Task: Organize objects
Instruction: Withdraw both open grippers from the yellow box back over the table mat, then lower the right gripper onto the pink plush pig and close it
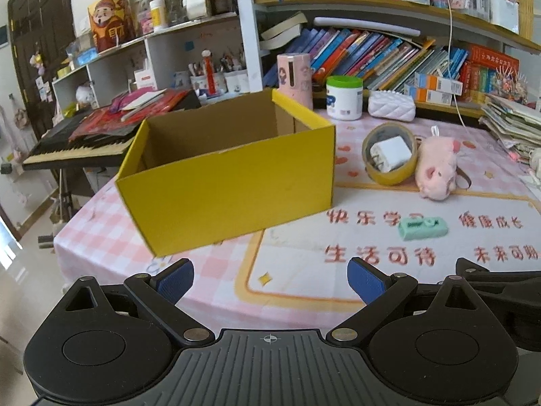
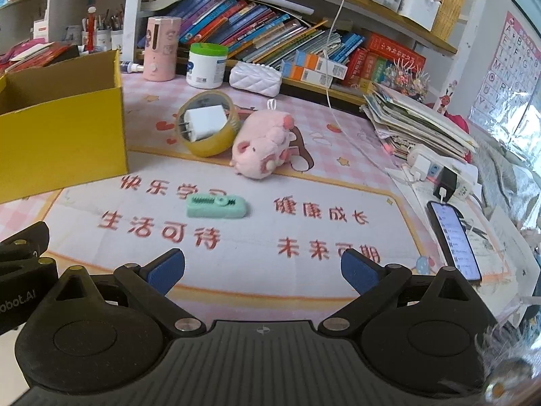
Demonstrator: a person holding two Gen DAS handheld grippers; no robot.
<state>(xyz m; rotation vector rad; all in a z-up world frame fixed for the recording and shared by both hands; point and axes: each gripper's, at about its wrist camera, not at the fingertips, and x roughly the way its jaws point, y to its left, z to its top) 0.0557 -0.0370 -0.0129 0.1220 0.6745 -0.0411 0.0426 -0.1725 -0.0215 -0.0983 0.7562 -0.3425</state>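
Note:
An open yellow cardboard box stands on the pink mat, left of the loose items; it also shows in the right wrist view. A yellow tape roll lies with a white charger plug inside it. A pink plush pig lies beside it. A small green comb-like item lies nearer. My left gripper is open and empty, in front of the box. My right gripper is open and empty, short of the green item.
A white jar with green lid, pink cylinder and white quilted pouch stand at the back before shelves of books. A paper stack, power strip and phone lie right. A keyboard is left of the table.

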